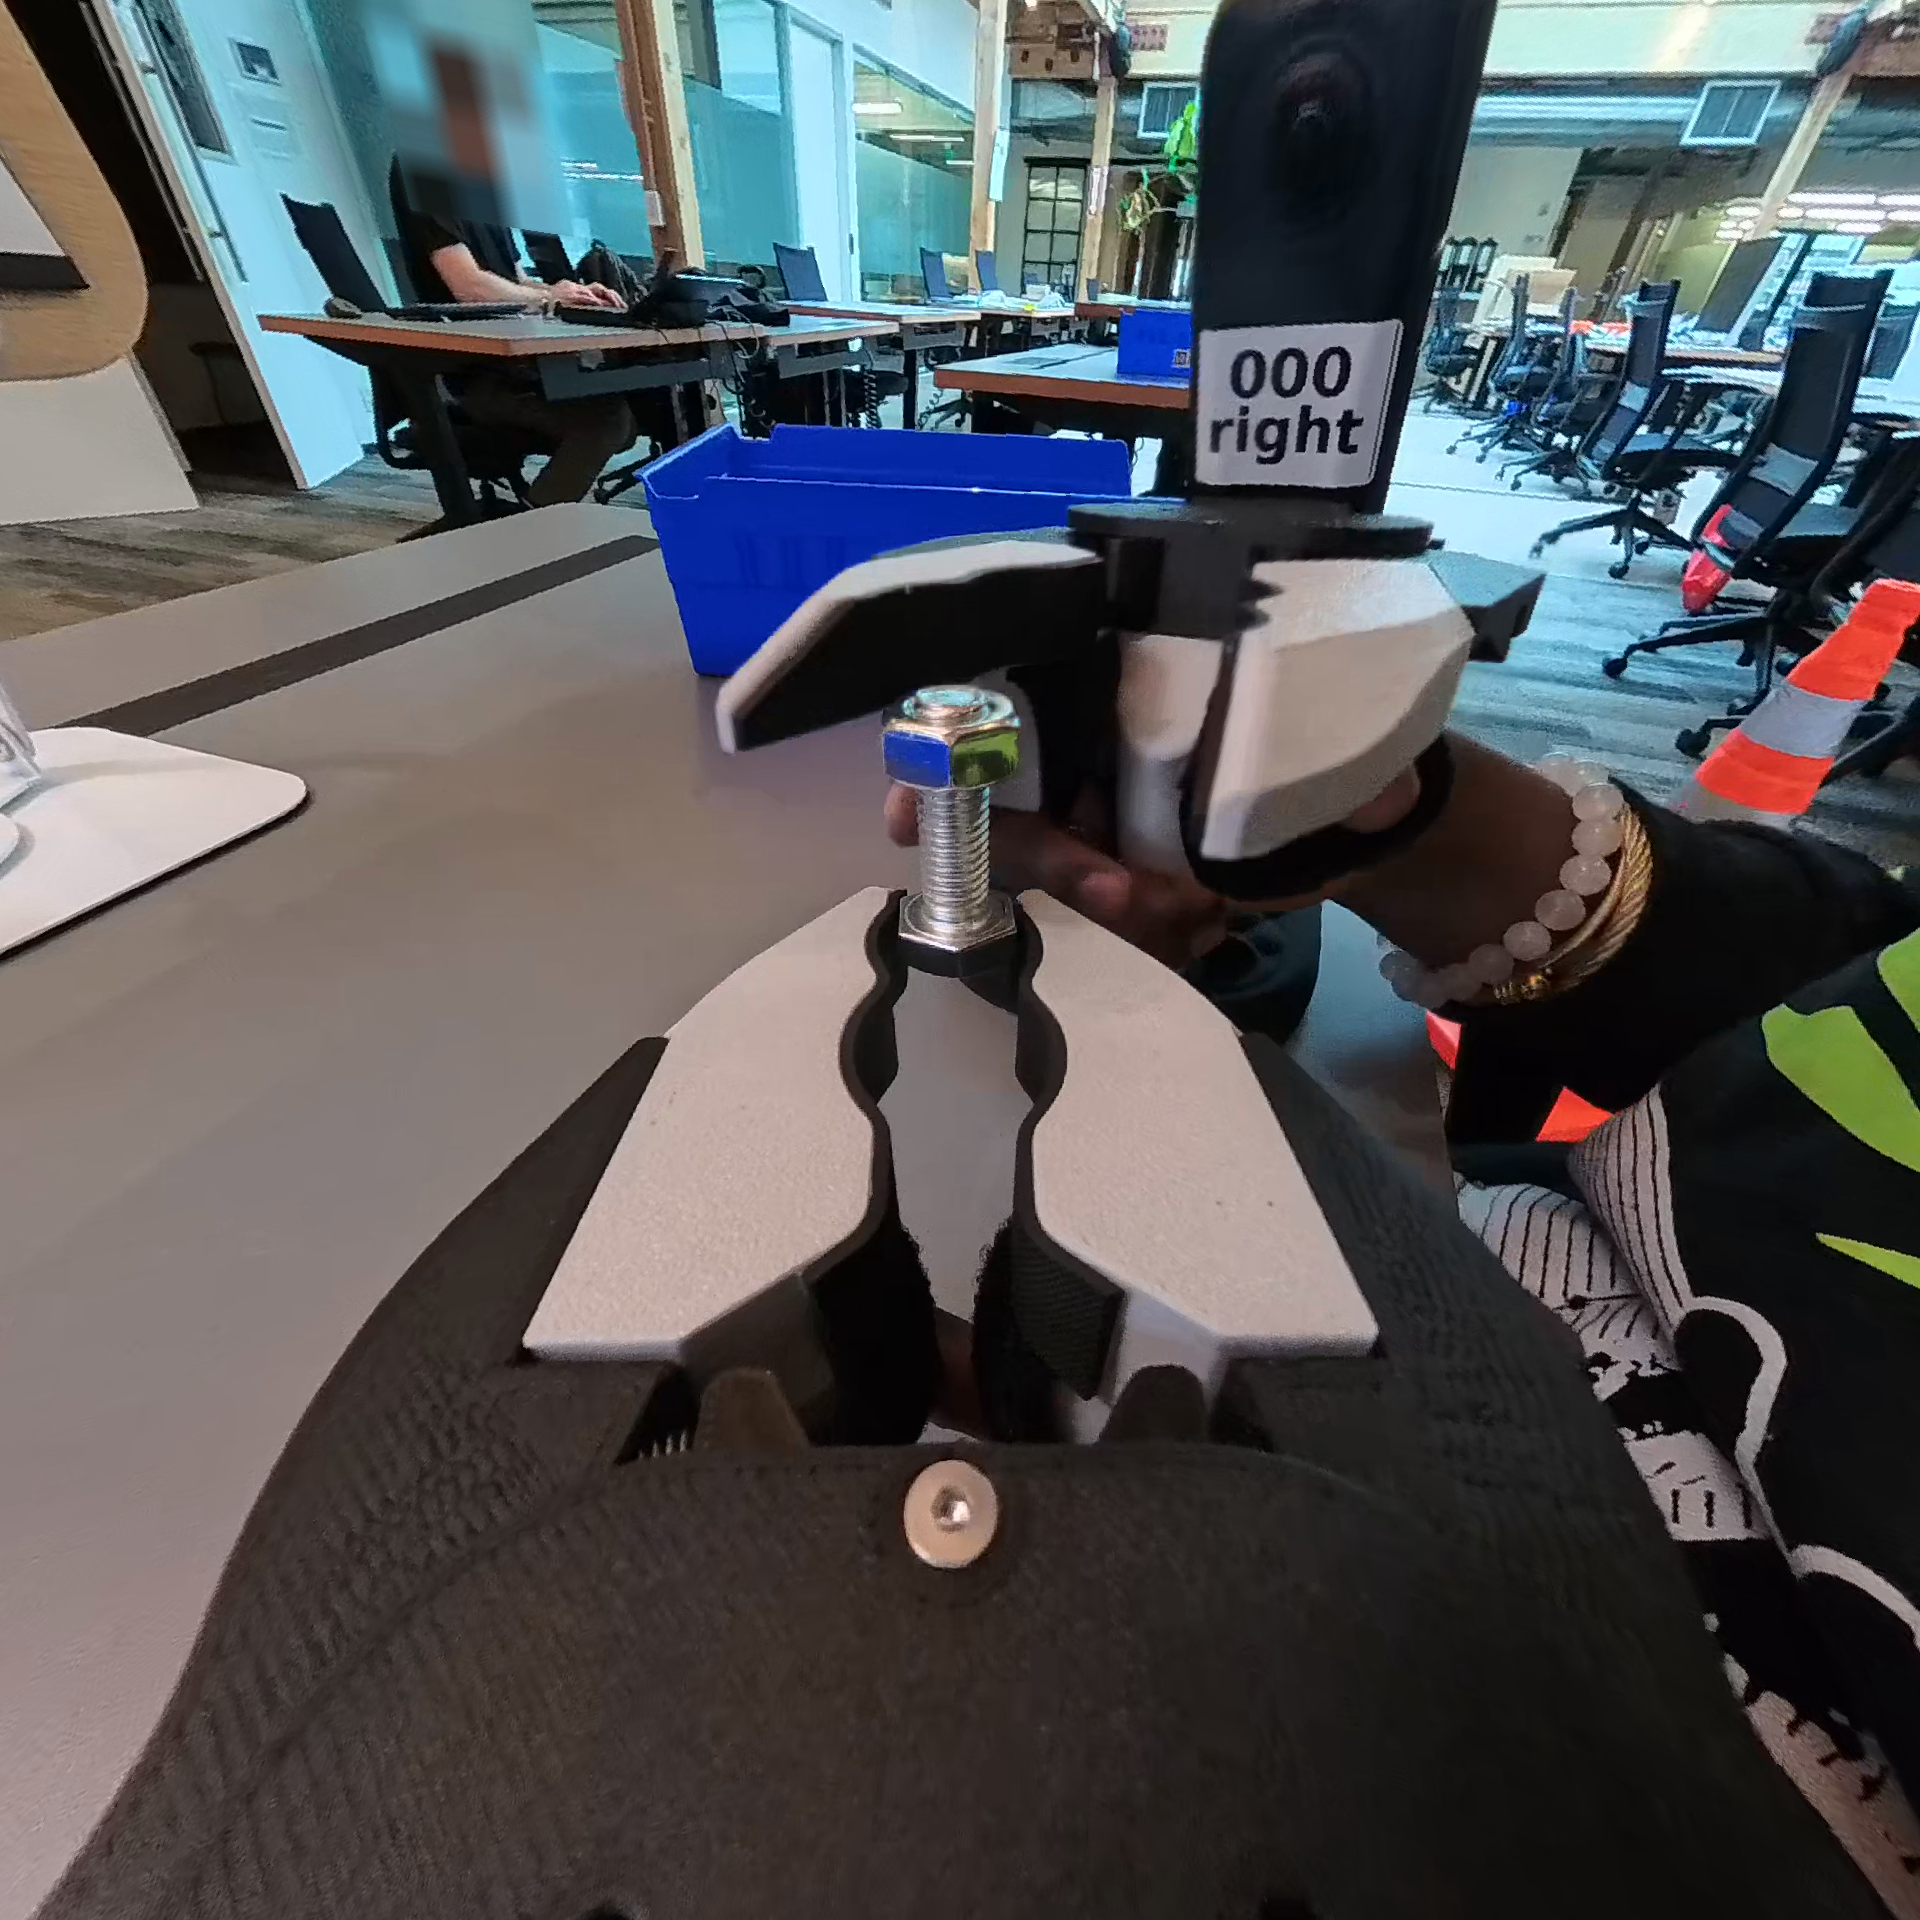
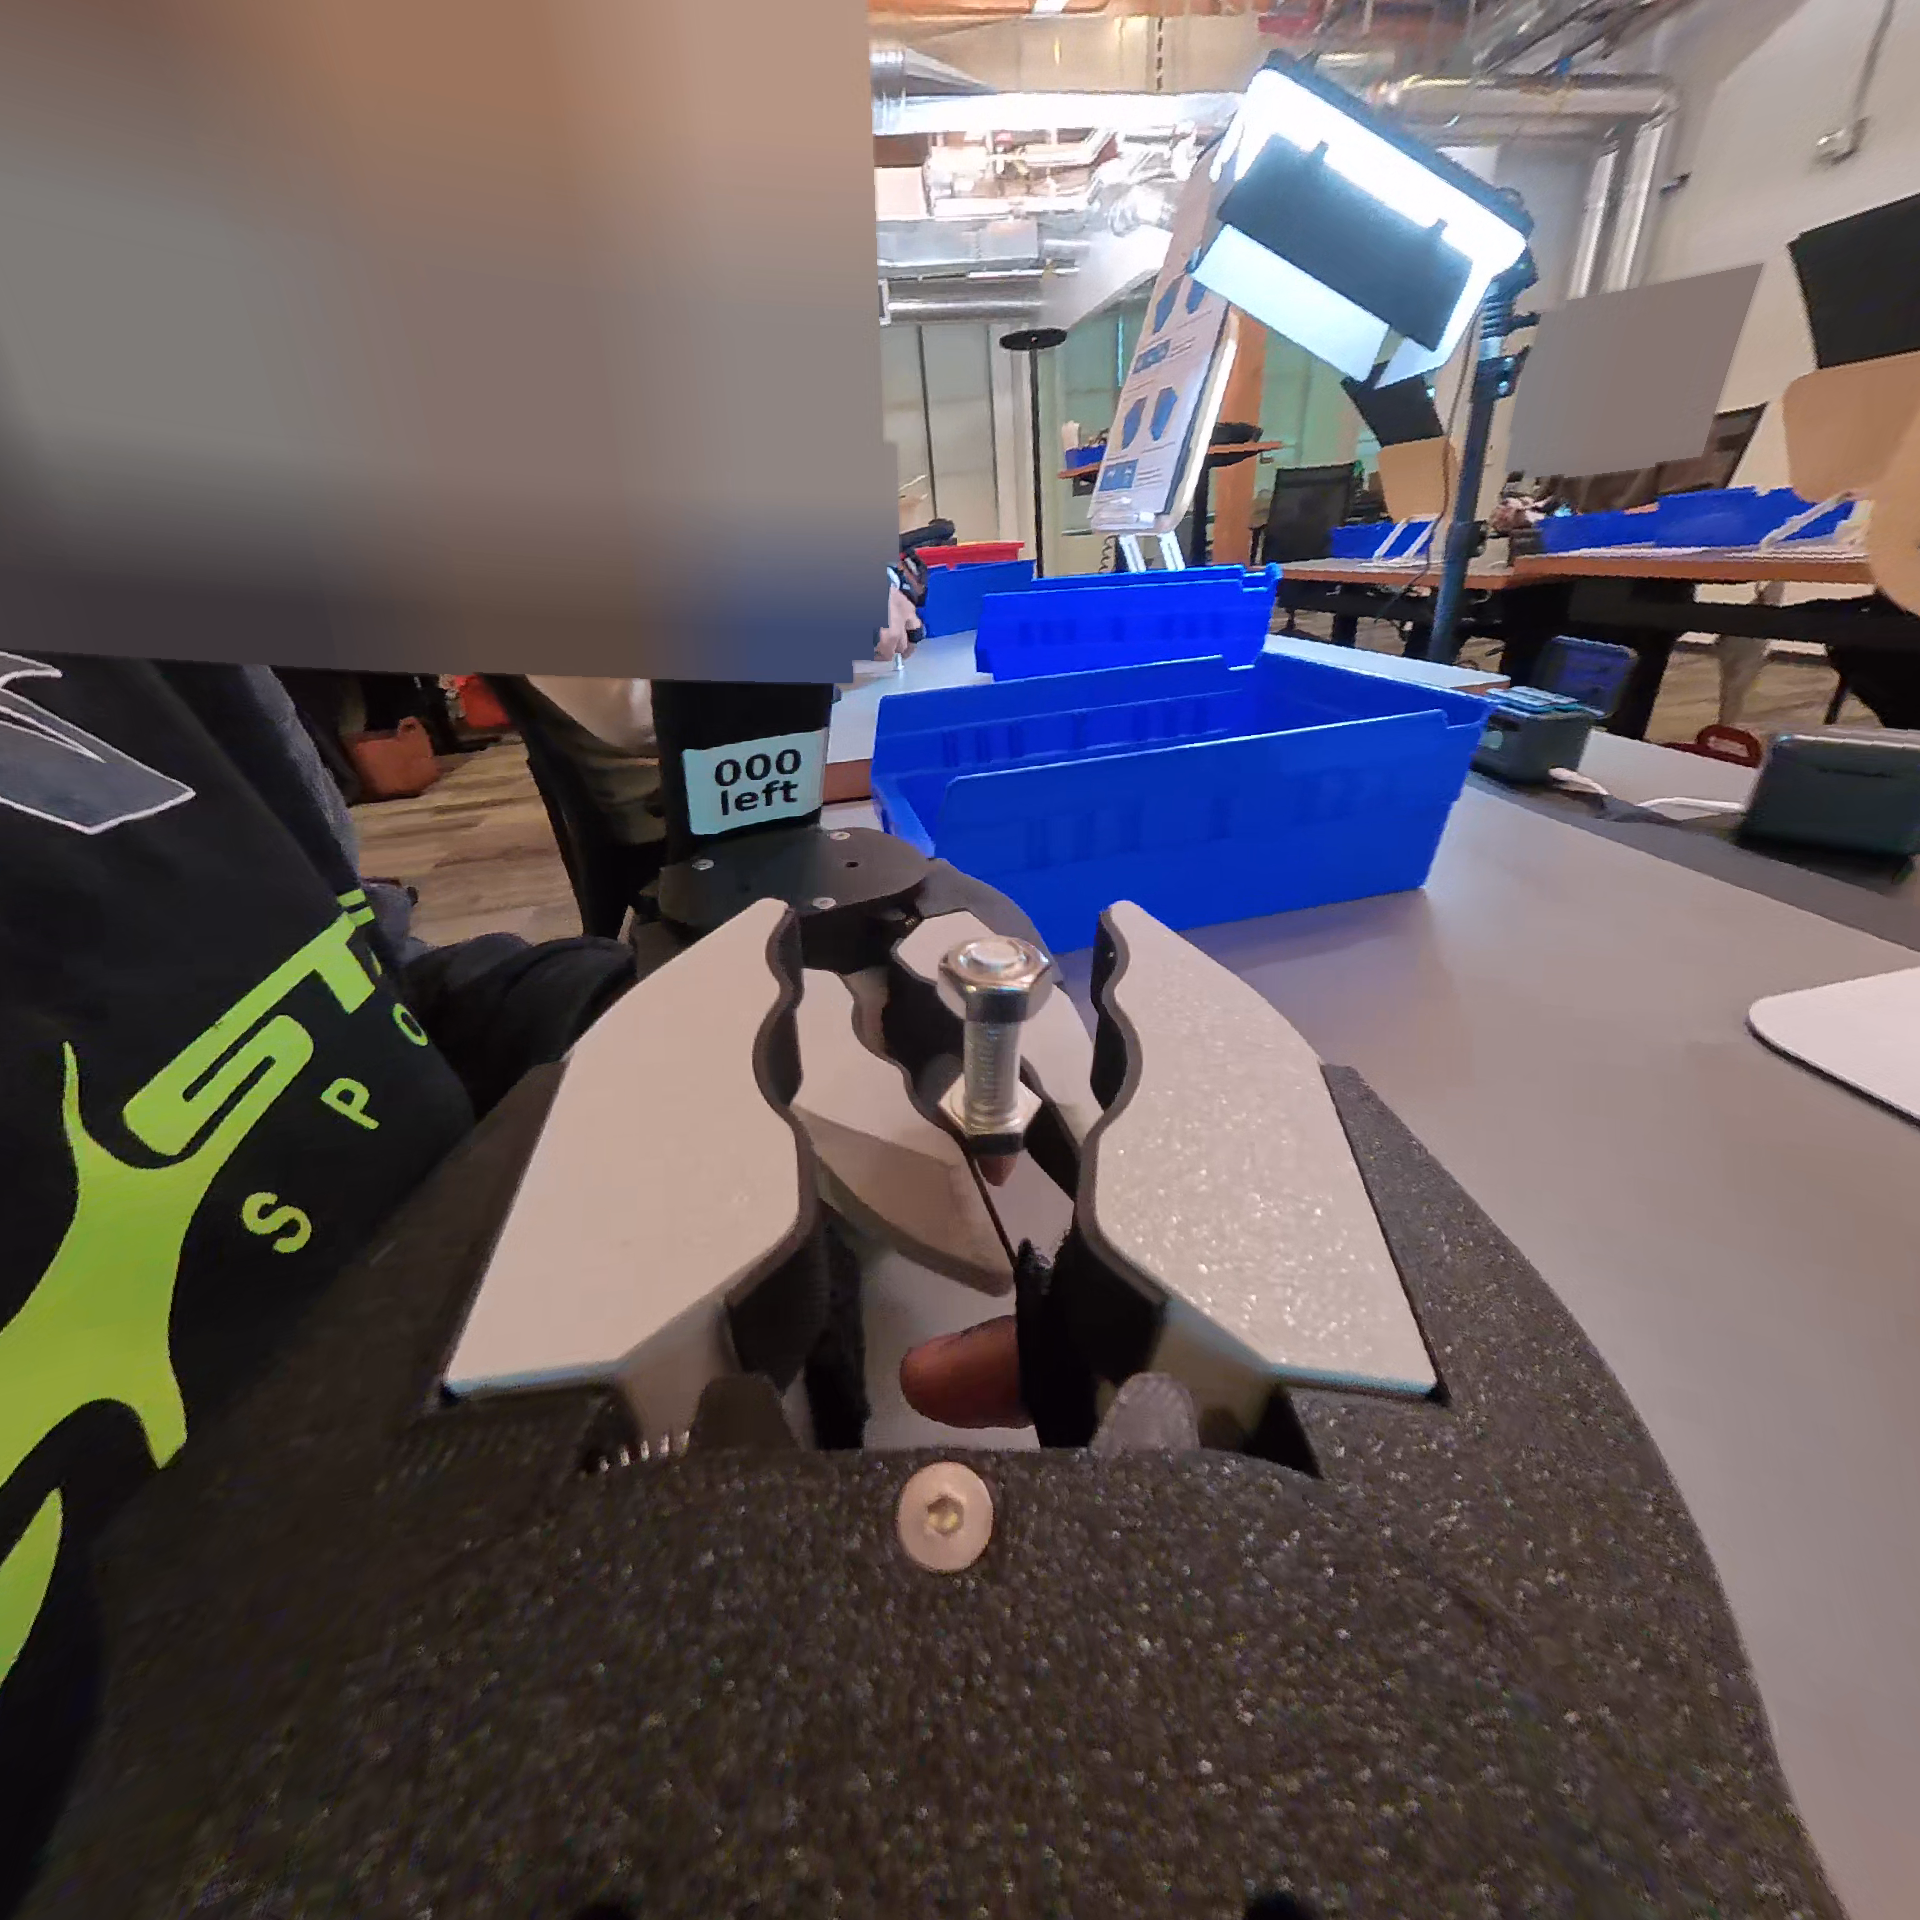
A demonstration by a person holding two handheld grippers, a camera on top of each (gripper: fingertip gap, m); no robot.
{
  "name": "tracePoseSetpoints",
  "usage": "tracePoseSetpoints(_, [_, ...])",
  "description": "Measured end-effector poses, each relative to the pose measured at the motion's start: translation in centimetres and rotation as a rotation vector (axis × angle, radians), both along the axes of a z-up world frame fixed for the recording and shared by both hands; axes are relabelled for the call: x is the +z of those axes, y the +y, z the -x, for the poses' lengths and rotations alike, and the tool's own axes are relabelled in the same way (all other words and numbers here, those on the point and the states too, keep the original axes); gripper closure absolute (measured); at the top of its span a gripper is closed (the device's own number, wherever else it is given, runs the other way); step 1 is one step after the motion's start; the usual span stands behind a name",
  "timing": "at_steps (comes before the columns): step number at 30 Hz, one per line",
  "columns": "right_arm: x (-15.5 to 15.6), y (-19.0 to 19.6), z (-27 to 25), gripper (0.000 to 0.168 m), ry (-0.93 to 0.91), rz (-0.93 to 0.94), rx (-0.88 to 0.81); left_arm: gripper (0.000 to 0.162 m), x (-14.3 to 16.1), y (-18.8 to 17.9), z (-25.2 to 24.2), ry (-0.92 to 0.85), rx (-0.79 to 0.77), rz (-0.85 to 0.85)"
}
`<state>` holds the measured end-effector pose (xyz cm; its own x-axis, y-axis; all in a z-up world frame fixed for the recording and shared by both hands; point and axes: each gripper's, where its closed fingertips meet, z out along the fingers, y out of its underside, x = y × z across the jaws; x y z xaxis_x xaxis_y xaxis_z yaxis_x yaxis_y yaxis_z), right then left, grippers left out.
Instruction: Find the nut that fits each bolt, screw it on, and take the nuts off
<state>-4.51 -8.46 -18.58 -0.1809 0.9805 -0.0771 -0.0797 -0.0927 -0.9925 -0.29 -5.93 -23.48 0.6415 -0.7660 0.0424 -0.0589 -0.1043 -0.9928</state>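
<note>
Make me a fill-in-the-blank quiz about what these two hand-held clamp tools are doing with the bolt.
1. The left gripper is shut on the hexagonal head of the shiny steel bolt, which stands ____.
2. The shiny hexagonal steel nut sits at the ____ end of the bolt's thread.
3. The jaws of the right gripper are ____, one on either side of the nut.
4. Behind them on the grey table stands a plastic bin coloured ____.

Missing words: upright; top; open; blue.

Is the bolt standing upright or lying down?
Upright. The left gripper pinches the bolt by its head, with the nut at the top.
</note>
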Motion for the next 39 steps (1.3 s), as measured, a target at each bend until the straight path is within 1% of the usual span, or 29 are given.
tracePoseSetpoints(2, [0.0, -0.3, 0.0, 0.117, -0.003, -0.016, 0.007, 0.144, 0.0, 0.1, 0.1, -0.003, 0.006, 0.001])
tracePoseSetpoints(5, [0.1, 0.3, -1.0, 0.125, -0.005, -0.028, -0.021, 0.144, 0.2, 0.2, 0.4, -0.02, 0.023, 0.004])
tracePoseSetpoints(6, [0.1, 0.5, -1.5, 0.133, -0.004, -0.028, -0.029, 0.144, 0.2, 0.3, 0.4, -0.022, 0.025, 0.004])
tracePoseSetpoints(8, [0.3, 0.5, -2.7, 0.154, 0.011, -0.019, -0.01, 0.144, 0.2, 0.3, 0.5, -0.023, 0.031, 0.004])
tracePoseSetpoints(10, [0.5, 0.7, -3.2, 0.155, 0.026, -0.001, -0.016, 0.144, 0.2, 0.3, 0.4, -0.022, 0.027, 0.005])
tracePoseSetpoints(12, [0.3, 1.3, -3.0, 0.15, 0.023, -0.007, -0.054, 0.144, 0.2, 0.2, 0.4, -0.018, 0.022, 0.003])
tracePoseSetpoints(14, [0.4, 1.4, -2.4, 0.134, 0.032, -0.004, -0.075, 0.144, 0.2, 0.2, 0.3, -0.015, 0.016, 0.002])
tracePoseSetpoints(16, [0.3, 1.1, -1.5, 0.12, 0.031, 0.008, -0.059, 0.144, 0.2, 0.0, 0.2, -0.014, 0.007, 0.0])
tracePoseSetpoints(18, [0.1, 0.7, -0.6, 0.115, 0.019, 0.008, -0.04, 0.144, 0.1, -0.1, 0.0, -0.007, -0.002, 0.0])
tracePoseSetpoints(23, [-0.3, -0.4, 0.1, 0.115, -0.008, -0.013, 0.005, 0.144, 0.1, -0.1, 0.0, -0.006, -0.002, -0.001])
tracePoseSetpoints(25, [-0.3, -0.3, -0.3, 0.119, -0.018, -0.026, -0.003, 0.144, 0.2, 0.1, 0.2, -0.012, 0.008, -0.001])
tracePoseSetpoints(26, [-0.4, 0.0, -0.7, 0.123, -0.022, -0.032, -0.015, 0.144, 0.2, 0.1, 0.2, -0.013, 0.01, -0.001])
tracePoseSetpoints(27, [-0.4, 0.3, -1.2, 0.131, -0.023, -0.035, -0.027, 0.144, 0.2, 0.1, 0.2, -0.014, 0.009, -0.001])
tracePoseSetpoints(28, [-0.4, 0.6, -1.8, 0.139, -0.021, -0.034, -0.035, 0.144, 0.2, 0.1, 0.2, -0.013, 0.009, -0.003])
tracePoseSetpoints(29, [-0.2, 0.7, -2.4, 0.151, -0.012, -0.03, -0.028, 0.144, 0.2, 0.1, 0.3, -0.013, 0.014, -0.003])
tracePoseSetpoints(31, [0.0, 0.7, -3.2, 0.156, 0.008, -0.011, -0.007, 0.144, 0.2, 0.2, 0.3, -0.018, 0.018, 0.005])
tracePoseSetpoints(33, [-0.1, 0.9, -3.2, 0.155, 0.004, -0.014, -0.024, 0.144, 0.2, 0.2, 0.3, -0.016, 0.016, 0.004])
tracePoseSetpoints(34, [-0.1, 1.1, -2.9, 0.151, 0.003, -0.02, -0.04, 0.144, 0.1, 0.2, 0.3, -0.013, 0.014, 0.003])
tracePoseSetpoints(37, [-0.1, 1.0, -1.8, 0.125, 0.015, -0.011, -0.05, 0.144, 0.1, 0.0, 0.1, -0.007, 0.004, 0.001])
tracePoseSetpoints(39, [-0.3, 0.7, -0.9, 0.119, 0.011, 0.005, -0.03, 0.144, 0.0, -0.1, 0.0, -0.004, -0.005, 0.001])
